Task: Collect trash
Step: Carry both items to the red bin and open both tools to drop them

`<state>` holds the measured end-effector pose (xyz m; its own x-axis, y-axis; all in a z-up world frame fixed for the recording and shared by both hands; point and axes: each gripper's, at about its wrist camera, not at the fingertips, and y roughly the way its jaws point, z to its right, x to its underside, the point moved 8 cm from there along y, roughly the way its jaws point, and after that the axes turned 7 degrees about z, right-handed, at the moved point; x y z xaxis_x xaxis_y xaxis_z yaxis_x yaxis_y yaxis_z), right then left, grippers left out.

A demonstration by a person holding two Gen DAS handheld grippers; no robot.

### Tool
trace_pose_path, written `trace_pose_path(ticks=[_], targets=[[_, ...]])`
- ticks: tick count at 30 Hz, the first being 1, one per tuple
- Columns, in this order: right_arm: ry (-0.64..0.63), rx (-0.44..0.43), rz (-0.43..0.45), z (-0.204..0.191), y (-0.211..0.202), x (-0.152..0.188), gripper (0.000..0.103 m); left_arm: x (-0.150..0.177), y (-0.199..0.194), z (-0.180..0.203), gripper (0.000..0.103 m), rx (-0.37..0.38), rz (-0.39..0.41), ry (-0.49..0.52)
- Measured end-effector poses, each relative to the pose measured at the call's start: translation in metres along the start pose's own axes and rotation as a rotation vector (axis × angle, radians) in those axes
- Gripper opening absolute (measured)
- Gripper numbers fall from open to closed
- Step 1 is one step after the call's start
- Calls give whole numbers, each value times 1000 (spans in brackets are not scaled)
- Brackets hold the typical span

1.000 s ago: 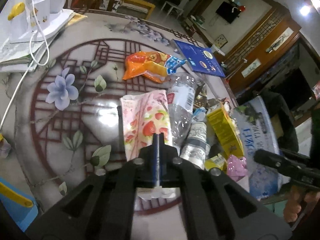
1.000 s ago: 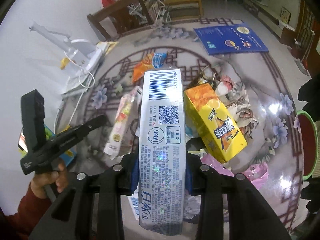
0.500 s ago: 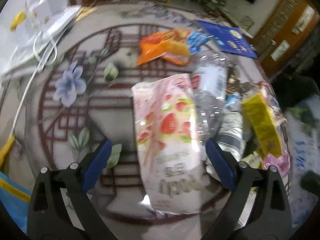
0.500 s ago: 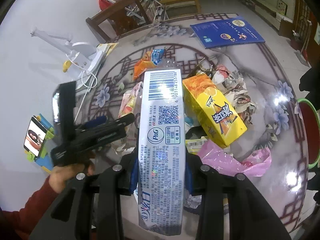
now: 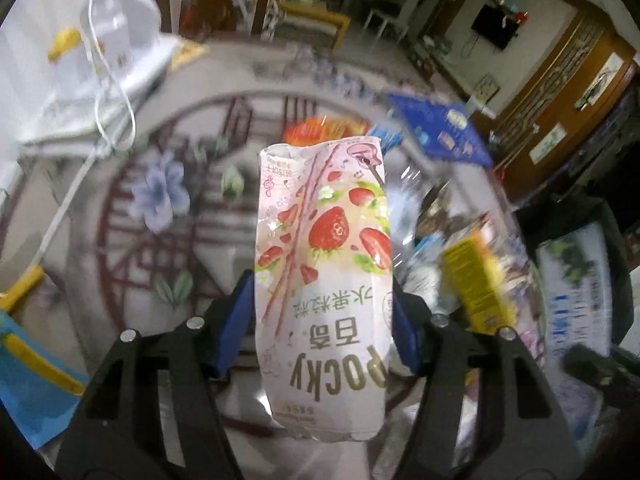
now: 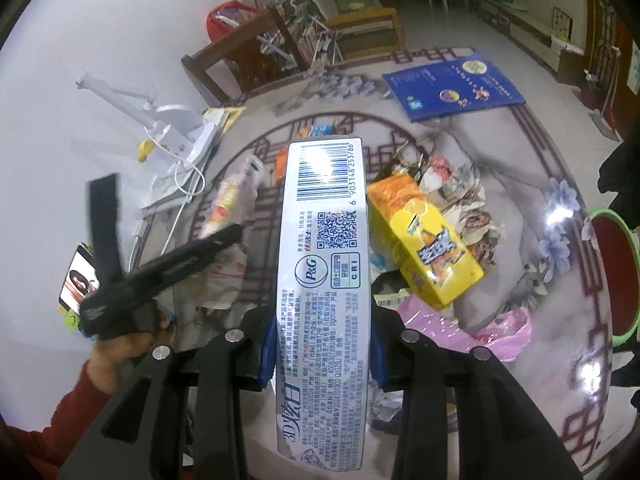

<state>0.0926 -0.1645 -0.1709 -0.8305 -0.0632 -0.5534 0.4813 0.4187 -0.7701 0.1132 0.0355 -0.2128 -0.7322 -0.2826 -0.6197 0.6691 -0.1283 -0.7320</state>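
Note:
My left gripper [image 5: 322,320] is shut on a pink strawberry Pocky box [image 5: 324,264] and holds it off the round table [image 5: 132,248]. The box and gripper also show in the right wrist view [image 6: 230,196], lifted at the left. My right gripper [image 6: 320,344] is shut on a long silver-blue toothpaste box [image 6: 324,240], held above the table. More trash lies on the table: a yellow carton [image 6: 424,240], a pink plastic bag [image 6: 464,332], crumpled wrappers [image 6: 456,184], an orange snack bag [image 5: 320,130] and a clear plastic bottle [image 5: 408,200].
A white desk lamp with a cord [image 6: 172,128] stands at the table's far left. A blue booklet [image 6: 452,88] lies at the far side. A green-rimmed red bowl [image 6: 612,272] sits at the right edge. Chairs [image 6: 256,52] stand behind the table.
My left gripper opened, closed on the Pocky box and lifted it off the table. My right gripper still holds the toothpaste box and has risen slightly.

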Motion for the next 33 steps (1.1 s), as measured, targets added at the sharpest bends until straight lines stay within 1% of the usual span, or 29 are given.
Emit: trace_pose_path(ticks=[1,4,8,10,13,14,16,17,20,22,23,26,27,29,31,32,33], targets=[[-2,2,13,2,-3,-2,35,-7,-10,9,60,6,27,12],[-4,16,56,14,-14,-10,35,-21,-26,37,61,27,75,47],[18,35,103,45,-30,-19,35,-27,-29,84,61,73,90,76],[44,48,114,70,-39,-21,35,-26,-26,111,61,95,84,97],[77,99,131,117,-53,-21,35,-13,-12,167,61,138,57,147],[87,110,132,129,-56,-20,35,-10,-7,180,61,148,47,159],[138,130,130,170,-65,-17,35,1,4,213,62,177,19,184],[168,152,129,195,-71,-13,35,8,12,238,62,201,0,202],[222,213,124,252,-81,-8,36,21,26,284,62,239,-27,237],[259,270,106,298,-84,-3,36,29,36,314,62,255,-45,264],[269,286,99,312,-84,-3,36,33,42,330,62,264,-55,276],[294,334,76,362,-81,-1,36,42,56,361,62,284,-77,310],[297,345,73,372,-80,-1,40,46,61,372,62,291,-84,329],[308,376,72,393,-78,-2,43,50,73,389,62,306,-92,360],[321,397,84,406,-81,-1,51,57,81,406,62,320,-101,389],[327,408,91,410,-82,-2,57,60,88,417,62,329,-110,403],[333,420,106,416,-87,-2,62,64,94,427,62,339,-118,416]])
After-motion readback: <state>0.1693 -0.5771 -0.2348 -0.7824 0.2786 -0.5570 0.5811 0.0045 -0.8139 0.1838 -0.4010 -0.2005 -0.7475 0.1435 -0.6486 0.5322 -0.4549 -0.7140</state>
